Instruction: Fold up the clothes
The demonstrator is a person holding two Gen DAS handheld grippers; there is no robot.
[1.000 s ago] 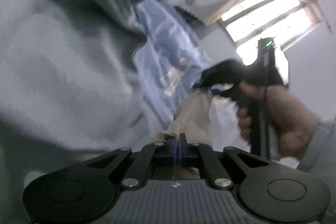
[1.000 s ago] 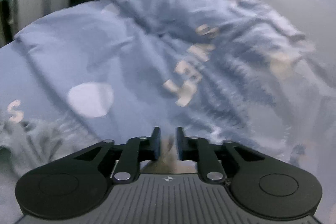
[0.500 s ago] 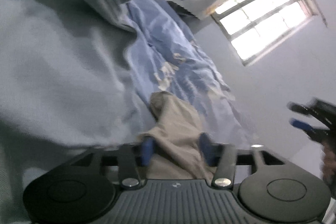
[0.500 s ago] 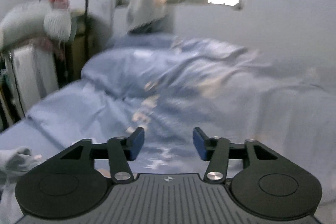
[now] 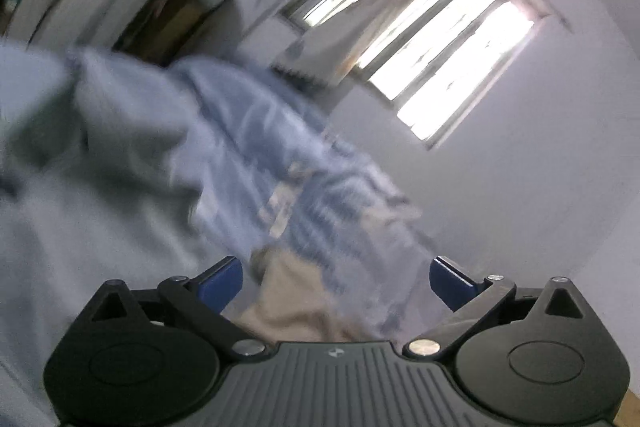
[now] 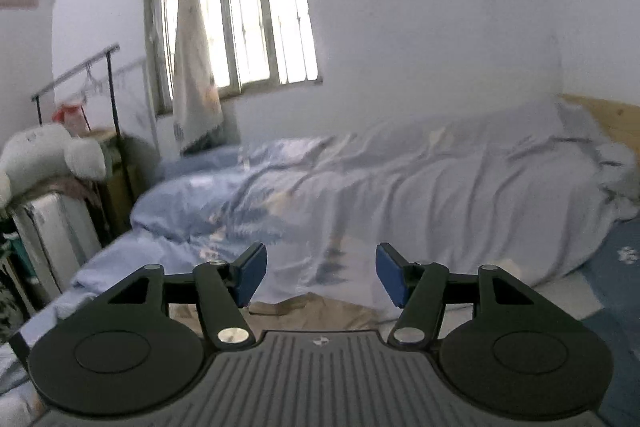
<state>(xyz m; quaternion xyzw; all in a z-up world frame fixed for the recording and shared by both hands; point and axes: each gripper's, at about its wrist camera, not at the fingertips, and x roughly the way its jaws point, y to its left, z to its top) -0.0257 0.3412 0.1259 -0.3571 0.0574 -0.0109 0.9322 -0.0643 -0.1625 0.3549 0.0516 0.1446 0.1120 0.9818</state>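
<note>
**Both grippers released above the bed, beige garment lying free**

Far left in the right wrist view: one white plush toy [image 6: 44, 155] on top of one pale case [image 6: 52, 227], with one clothes rail [image 6: 80, 67] behind. Further right, one barred window [image 6: 248, 11] with one pale curtain [image 6: 196, 39] hanging in front of it. Below, one bed [image 6: 500, 287] along the far wall, covered by one rumpled blue duvet [image 6: 320, 195] with a leaf print; at far right, one wooden headboard [image 6: 608, 115].

Left gripper [image 5: 336, 277]: jaws just been opening, now spread wide, blue pads well apart, nothing pressed between them. One beige garment [image 5: 288, 303] seen through the gap, crumpled, blurred, lying on the duvet [image 5: 280, 147]. To its left, one pale grey-blue cloth [image 5: 80, 167] filling the left side of the view, soft and creased; kind of garment not tellable.

Right gripper [image 6: 321, 275]: jaws likewise just been opening, now parted, gripping nothing. Beige garment [image 6: 312, 311] low and near, flat on the bed just beyond the pads, edge folded, touching neither pad.
</note>
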